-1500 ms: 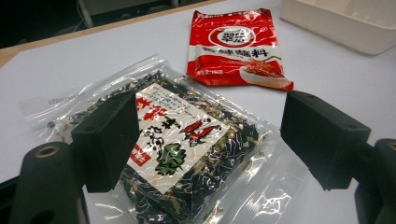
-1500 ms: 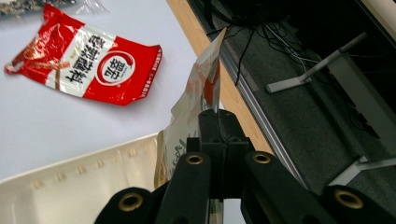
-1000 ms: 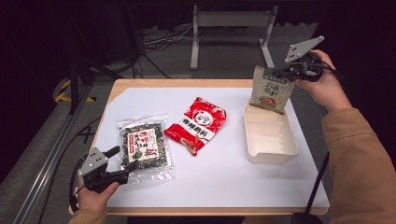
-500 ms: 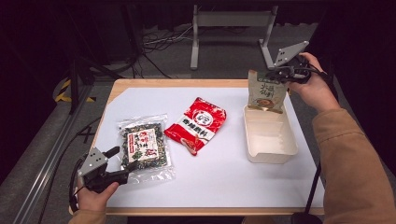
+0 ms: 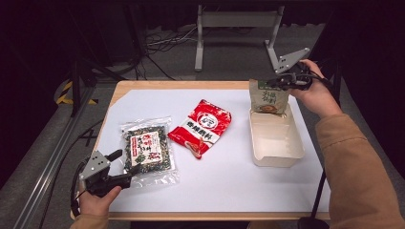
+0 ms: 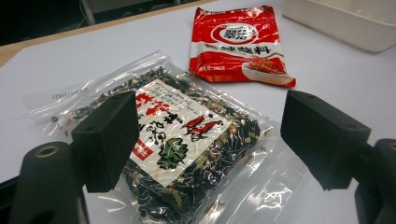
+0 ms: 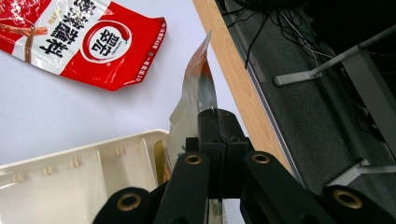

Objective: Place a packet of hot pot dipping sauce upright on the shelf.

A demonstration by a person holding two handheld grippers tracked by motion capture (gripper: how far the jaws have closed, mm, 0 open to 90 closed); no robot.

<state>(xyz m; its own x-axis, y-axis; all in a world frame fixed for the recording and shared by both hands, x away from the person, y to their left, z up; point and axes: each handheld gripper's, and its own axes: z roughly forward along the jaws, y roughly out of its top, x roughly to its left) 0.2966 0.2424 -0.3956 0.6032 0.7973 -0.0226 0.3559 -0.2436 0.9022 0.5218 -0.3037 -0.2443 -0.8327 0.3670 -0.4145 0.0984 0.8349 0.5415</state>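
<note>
Right tongs (image 5: 282, 81) clamp green pouch (image 5: 267, 98); left tongs (image 5: 125, 162) gaping.

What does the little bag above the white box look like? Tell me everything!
The small pouch is greenish-tan with dark print and a round food picture near its bottom. It looks like shiny, crinkly foil-plastic. It hangs upright, its lower edge dipping into the far end of the white tray. The right hand-held gripper is shut on its top edge; whether it touches the tray cannot be told.
</note>
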